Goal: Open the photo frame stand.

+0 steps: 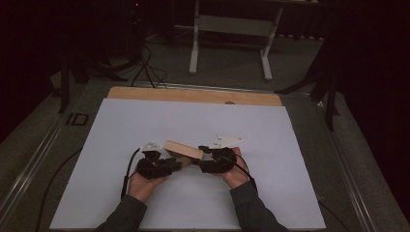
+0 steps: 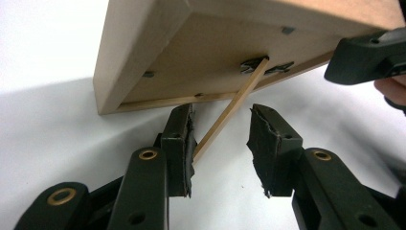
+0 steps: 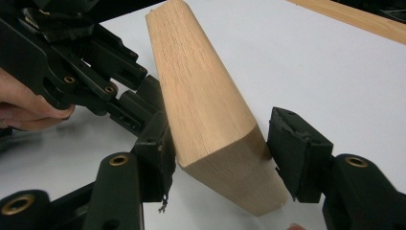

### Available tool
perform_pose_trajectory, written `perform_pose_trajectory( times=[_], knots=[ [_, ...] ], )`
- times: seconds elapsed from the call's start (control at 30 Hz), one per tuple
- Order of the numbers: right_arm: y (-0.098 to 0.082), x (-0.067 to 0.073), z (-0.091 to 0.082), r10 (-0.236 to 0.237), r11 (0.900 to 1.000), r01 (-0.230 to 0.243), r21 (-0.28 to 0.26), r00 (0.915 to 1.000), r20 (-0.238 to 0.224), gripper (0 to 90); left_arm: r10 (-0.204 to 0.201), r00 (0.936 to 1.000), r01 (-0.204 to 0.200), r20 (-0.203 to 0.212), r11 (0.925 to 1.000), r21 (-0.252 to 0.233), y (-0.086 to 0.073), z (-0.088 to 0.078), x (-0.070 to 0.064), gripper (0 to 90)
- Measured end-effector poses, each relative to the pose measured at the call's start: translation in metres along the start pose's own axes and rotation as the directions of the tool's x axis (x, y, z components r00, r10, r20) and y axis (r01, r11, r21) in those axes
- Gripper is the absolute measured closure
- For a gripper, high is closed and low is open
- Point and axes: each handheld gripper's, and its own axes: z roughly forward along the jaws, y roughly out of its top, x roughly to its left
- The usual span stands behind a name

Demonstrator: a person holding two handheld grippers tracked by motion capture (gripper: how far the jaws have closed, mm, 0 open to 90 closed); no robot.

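The right tongs straddle the wooden frame's end, gaping; the left tongs stand half-open around its prop stick. Next, probably pinching that stick.

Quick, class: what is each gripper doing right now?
Left gripper: open, a thin stick between its jaws.
Right gripper: around the wooden block, grip unclear.

You work at a white tabletop with a wooden strip along its far edge, well beyond your claws. Past it lie grey carpet, a white desk frame and trailing black cables; the room behind sits dark.
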Motion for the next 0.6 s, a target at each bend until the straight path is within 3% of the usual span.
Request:
perform_pose_trajectory(
  times=[0.6],
  knots=[
    [-0.0003,0.0058,0.0001,-0.034,0.999,0.034,0.022,0.9994,0.006,40.9,-0.006,1.0,0.006,-0.002,0.9999,0.01,-0.0037,-0.0015,0.0002,58.4]
  ],
)
